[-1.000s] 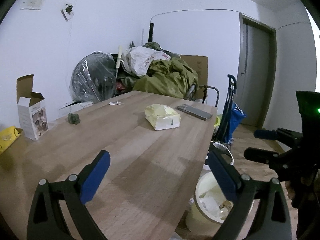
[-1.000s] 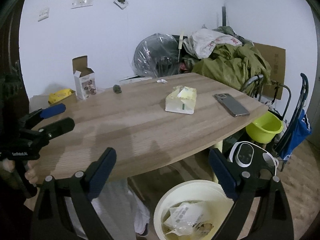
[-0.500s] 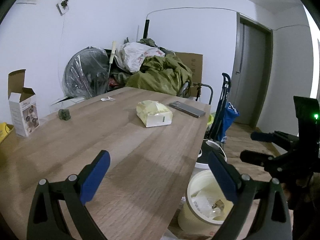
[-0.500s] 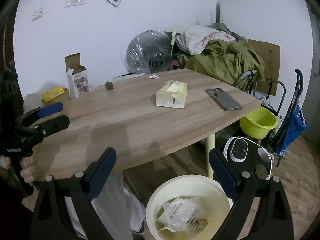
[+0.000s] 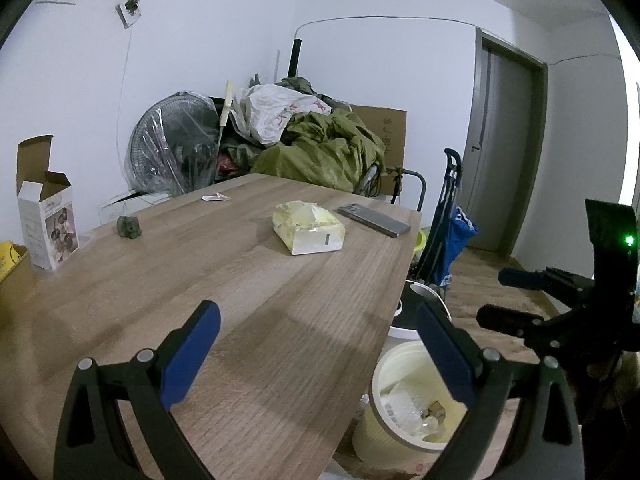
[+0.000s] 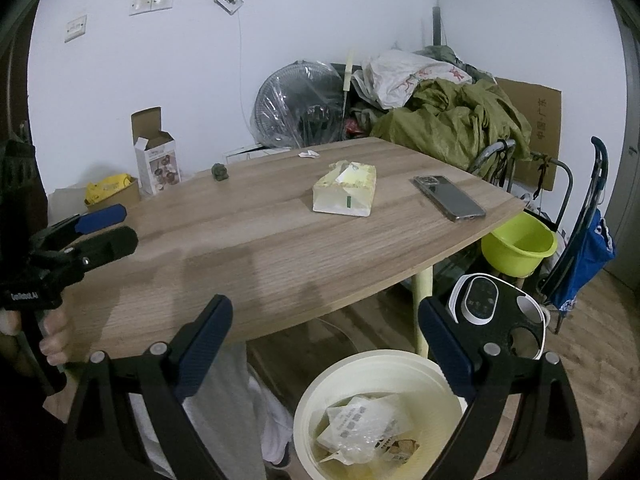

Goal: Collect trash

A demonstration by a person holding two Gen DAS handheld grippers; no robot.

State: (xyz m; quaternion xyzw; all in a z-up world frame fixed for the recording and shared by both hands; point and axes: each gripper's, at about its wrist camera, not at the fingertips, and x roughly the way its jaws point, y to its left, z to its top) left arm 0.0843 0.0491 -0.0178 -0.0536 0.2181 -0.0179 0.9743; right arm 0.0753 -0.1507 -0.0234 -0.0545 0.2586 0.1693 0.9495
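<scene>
Jaws on the left gripper (image 5: pixel 316 354) stood wide apart over the wooden tabletop (image 5: pixel 248 280), holding nothing, maybe ready for the paper scrap (image 5: pixel 216 197) far across by the tissue pack (image 5: pixel 308 228) and phone (image 5: pixel 374 220). The right gripper (image 6: pixel 324 344) hung spread and bare above the bin (image 6: pixel 380 412) of wrappers on the floor.

In the lower right of the left wrist view, the trash bin (image 5: pixel 384 428) is partly hidden behind a blue finger pad (image 5: pixel 444 354). At lower centre of the right wrist view, the frame edge cuts off its near rim. Print on the wrappers (image 6: pixel 360 426) inside is too small to read.
</scene>
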